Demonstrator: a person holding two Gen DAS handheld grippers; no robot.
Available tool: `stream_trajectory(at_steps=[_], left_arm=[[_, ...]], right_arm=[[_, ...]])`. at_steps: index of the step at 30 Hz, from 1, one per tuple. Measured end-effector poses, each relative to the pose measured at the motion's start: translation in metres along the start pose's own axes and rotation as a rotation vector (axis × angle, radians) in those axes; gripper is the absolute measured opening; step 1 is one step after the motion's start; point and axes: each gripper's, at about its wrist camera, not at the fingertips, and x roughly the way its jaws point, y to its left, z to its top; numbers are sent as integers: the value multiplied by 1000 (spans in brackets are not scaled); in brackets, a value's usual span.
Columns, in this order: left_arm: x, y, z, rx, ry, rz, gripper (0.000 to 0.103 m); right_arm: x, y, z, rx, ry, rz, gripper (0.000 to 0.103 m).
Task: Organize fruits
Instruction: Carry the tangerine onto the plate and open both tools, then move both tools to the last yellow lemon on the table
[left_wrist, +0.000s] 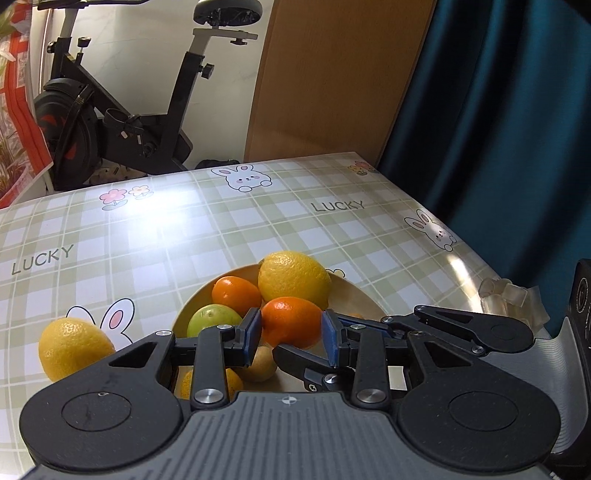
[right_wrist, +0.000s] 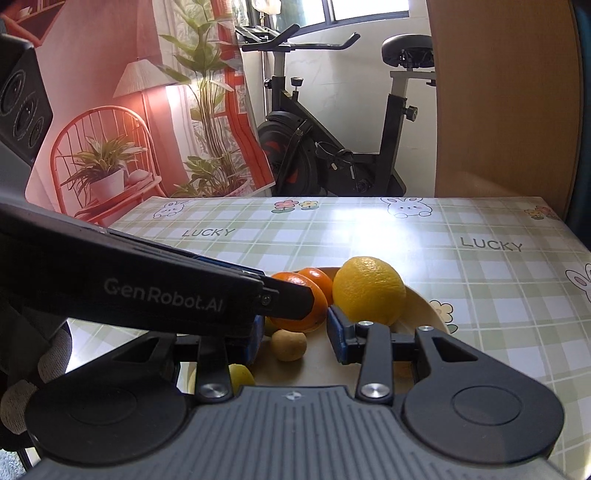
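Note:
A beige bowl (left_wrist: 354, 295) on the checked tablecloth holds a big yellow lemon (left_wrist: 293, 277), an orange mandarin (left_wrist: 236, 293), a green lime (left_wrist: 212, 323), a small tan fruit (left_wrist: 263, 367) and more. My left gripper (left_wrist: 291, 328) is shut on a second orange mandarin (left_wrist: 290, 325), held over the bowl. A second lemon (left_wrist: 72, 347) lies on the cloth left of the bowl. My right gripper (right_wrist: 295, 339) is open and empty above the bowl (right_wrist: 421, 306), near the tan fruit (right_wrist: 289, 345) and the lemon (right_wrist: 369, 290). The left gripper's body (right_wrist: 147, 291) crosses the right wrist view.
An exercise bike (left_wrist: 122, 110) stands beyond the table's far edge. A wooden panel (left_wrist: 332, 74) and blue curtain (left_wrist: 498, 129) are at the back right. Clear plastic pieces (left_wrist: 509, 295) lie at the table's right edge. A plant poster (right_wrist: 147, 129) leans at the left.

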Motion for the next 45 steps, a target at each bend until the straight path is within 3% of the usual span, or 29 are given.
stream_trajectory(at_steps=[14,25,45], left_arm=[[25,4,1,14,64,35,37],[33,4,-2,9,67,49,38],[14,8,3,-19,28,17,43]], right_arm=[[20,-25,-4,88,49,37,40],[32,-37,-3,179,88,62,40],[22,-26,1,109,78,5,41]])
